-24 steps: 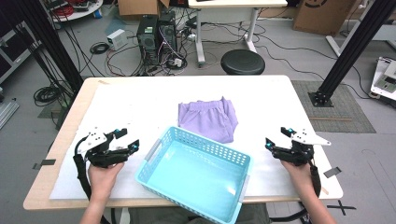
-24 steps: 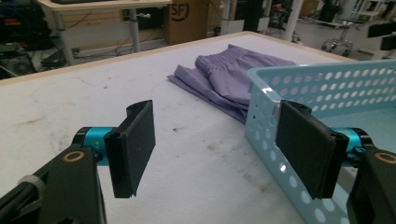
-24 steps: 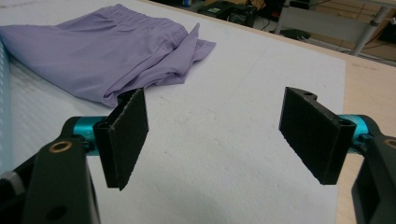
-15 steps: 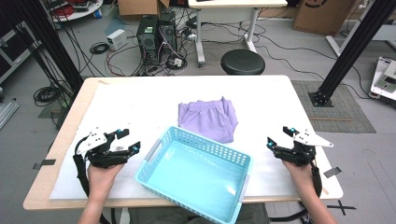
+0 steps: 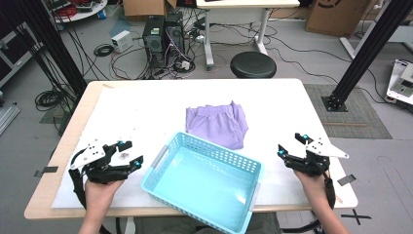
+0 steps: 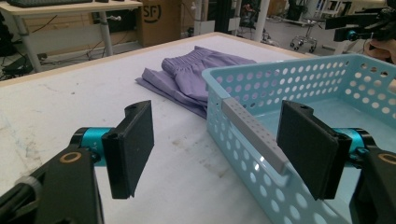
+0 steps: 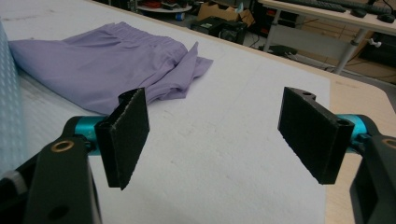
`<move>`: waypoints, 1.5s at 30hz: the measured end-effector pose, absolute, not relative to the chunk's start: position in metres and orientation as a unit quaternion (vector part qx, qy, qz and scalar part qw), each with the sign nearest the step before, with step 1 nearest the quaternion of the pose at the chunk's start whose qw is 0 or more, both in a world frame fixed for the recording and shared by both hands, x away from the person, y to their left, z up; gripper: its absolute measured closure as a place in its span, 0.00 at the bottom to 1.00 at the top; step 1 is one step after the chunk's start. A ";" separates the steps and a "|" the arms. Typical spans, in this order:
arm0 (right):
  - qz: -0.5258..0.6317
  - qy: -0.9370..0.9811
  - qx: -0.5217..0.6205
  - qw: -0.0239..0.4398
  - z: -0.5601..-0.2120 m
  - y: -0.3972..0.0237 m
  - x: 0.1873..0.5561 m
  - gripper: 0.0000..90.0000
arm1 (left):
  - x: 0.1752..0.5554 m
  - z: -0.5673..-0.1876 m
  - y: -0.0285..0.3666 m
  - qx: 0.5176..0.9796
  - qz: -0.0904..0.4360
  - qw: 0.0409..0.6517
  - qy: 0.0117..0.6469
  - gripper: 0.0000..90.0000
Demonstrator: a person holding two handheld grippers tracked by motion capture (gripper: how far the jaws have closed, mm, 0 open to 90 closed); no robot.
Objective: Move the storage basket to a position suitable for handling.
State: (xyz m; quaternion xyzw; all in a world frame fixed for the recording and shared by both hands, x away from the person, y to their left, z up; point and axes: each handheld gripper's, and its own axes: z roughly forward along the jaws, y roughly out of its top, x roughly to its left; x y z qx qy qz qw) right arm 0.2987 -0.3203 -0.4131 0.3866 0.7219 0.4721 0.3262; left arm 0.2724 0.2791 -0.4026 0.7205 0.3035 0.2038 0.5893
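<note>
Both my grippers sit spread wide with nothing between the pads. The blue basket [image 5: 203, 183] is just right of my left gripper [image 5: 127, 153], and the folded purple shorts [image 5: 216, 123] lie beyond it, up-left of my right gripper [image 5: 291, 144].

Both tongs, left [image 5: 127, 155] and right [image 5: 291, 145], have black frames, flat black pads, turquoise hubs, seemingly brass-ringed pivot holes, and grey three-cornered plates on top.
</note>
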 end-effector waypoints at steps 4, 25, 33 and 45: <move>0.474 0.720 0.385 0.329 -0.409 -0.319 0.286 0.28 | 0.254 -0.402 0.283 0.717 0.200 0.593 0.306 0.28; 0.507 0.748 0.312 0.294 -0.411 -0.305 0.221 0.28 | 0.204 -0.432 0.260 0.770 0.142 0.569 0.252 0.27; 0.505 0.783 0.266 0.246 -0.422 -0.298 0.221 0.28 | 0.210 -0.436 0.247 0.786 0.129 0.555 0.240 0.27; 0.481 0.830 0.216 0.183 -0.437 -0.282 0.229 0.28 | 0.218 -0.439 0.240 0.795 0.117 0.552 0.222 0.27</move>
